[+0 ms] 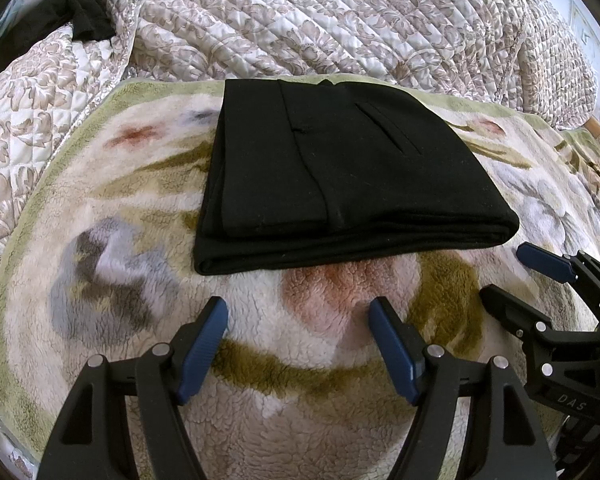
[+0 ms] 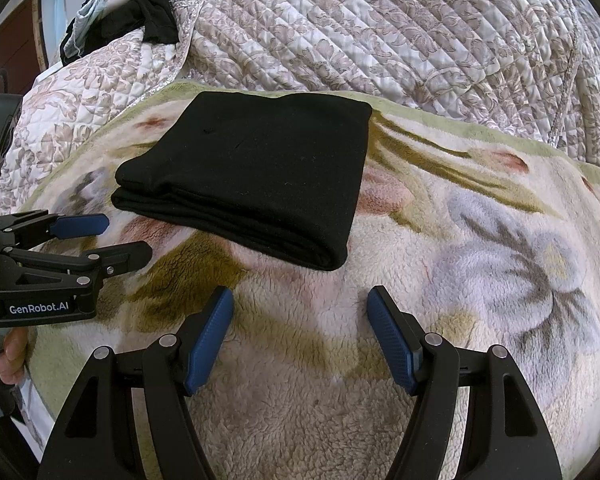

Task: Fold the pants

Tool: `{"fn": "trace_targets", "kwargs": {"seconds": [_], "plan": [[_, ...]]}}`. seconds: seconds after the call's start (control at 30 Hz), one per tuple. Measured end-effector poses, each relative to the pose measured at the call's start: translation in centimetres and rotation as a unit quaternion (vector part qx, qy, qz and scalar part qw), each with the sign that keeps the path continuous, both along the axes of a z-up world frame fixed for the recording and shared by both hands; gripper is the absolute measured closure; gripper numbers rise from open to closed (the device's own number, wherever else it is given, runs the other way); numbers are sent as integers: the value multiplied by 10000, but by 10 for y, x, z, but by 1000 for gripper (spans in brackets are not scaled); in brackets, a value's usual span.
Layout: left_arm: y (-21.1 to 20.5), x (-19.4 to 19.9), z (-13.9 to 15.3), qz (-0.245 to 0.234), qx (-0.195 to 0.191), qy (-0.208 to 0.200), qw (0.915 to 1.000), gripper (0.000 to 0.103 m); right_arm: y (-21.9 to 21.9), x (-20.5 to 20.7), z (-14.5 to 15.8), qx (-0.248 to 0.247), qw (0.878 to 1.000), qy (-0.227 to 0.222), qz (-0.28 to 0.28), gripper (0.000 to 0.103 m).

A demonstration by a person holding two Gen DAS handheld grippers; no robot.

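Black pants (image 1: 332, 168) lie folded into a compact, flat, layered rectangle on the floral fleece blanket (image 1: 140, 280), pocket slit facing up

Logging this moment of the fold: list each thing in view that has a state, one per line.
Pants: folded into a flat stack, lying on the blanket, not held.
Left gripper: open, empty, apart from the pants.
Right gripper: open, empty, apart from the pants.
Blanket: spread flat under the pants.
Quilt: rumpled behind the blanket.
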State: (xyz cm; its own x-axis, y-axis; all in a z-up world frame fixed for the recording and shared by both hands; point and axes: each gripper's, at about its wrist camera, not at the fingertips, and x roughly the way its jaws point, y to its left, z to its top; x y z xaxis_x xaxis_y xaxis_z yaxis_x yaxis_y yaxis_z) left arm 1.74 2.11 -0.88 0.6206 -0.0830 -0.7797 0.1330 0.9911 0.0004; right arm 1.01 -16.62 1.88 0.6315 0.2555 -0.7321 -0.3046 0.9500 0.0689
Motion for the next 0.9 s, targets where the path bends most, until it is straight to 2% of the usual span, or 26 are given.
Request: {"fn": "trace_targets", "kwargs": {"seconds": [0.9], "plan": [[1,0,0,22,-11,16,10000,26,0,0,-1,3,10000,-6,-4,33]]}}
